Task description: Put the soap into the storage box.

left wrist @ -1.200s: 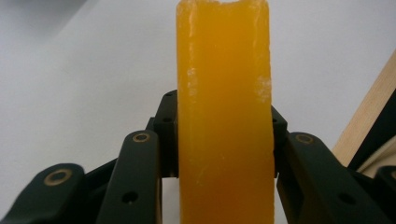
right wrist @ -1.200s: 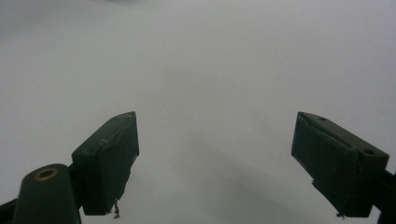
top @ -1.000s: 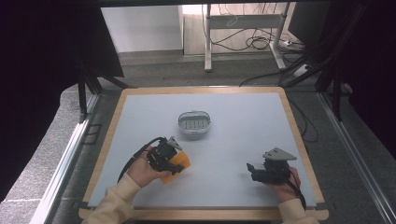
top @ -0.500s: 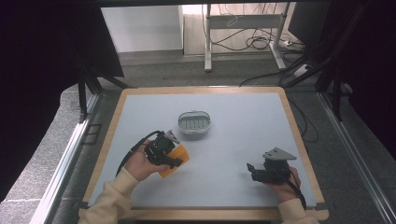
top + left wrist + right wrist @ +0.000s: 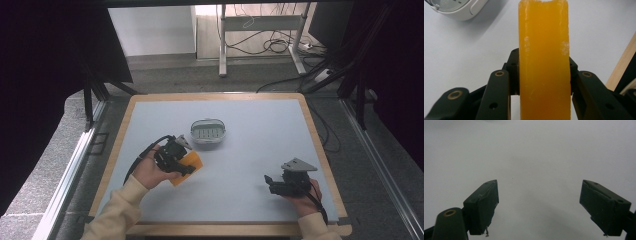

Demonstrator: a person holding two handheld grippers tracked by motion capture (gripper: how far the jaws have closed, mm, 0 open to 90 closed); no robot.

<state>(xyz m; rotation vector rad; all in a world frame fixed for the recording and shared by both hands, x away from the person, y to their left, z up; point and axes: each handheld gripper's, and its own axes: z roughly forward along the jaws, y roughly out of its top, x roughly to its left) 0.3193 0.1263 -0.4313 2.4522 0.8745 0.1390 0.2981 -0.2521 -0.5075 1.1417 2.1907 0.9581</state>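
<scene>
An orange sponge-like block (image 5: pixel 186 167) is clamped edge-on in my left gripper (image 5: pixel 181 165), low over the left part of the table. In the left gripper view the orange block (image 5: pixel 544 60) stands upright between the two black jaws, which press on its sides. A small white soap-dish-like container (image 5: pixel 208 131) with a grey slotted insert sits just beyond the block; the container (image 5: pixel 456 10) shows at the upper left of the left gripper view. My right gripper (image 5: pixel 270 183) rests near the front right of the table. Its jaws stand wide apart with nothing between them (image 5: pixel 539 205).
The table is a pale grey mat (image 5: pixel 260 140) with a wooden rim (image 5: pixel 312 130). Black frame posts and cables stand beyond the far edge. The wooden rim (image 5: pixel 621 67) shows at the right of the left gripper view.
My left gripper has shifted slightly with the orange block still in it. The right gripper has stayed where it was.
</scene>
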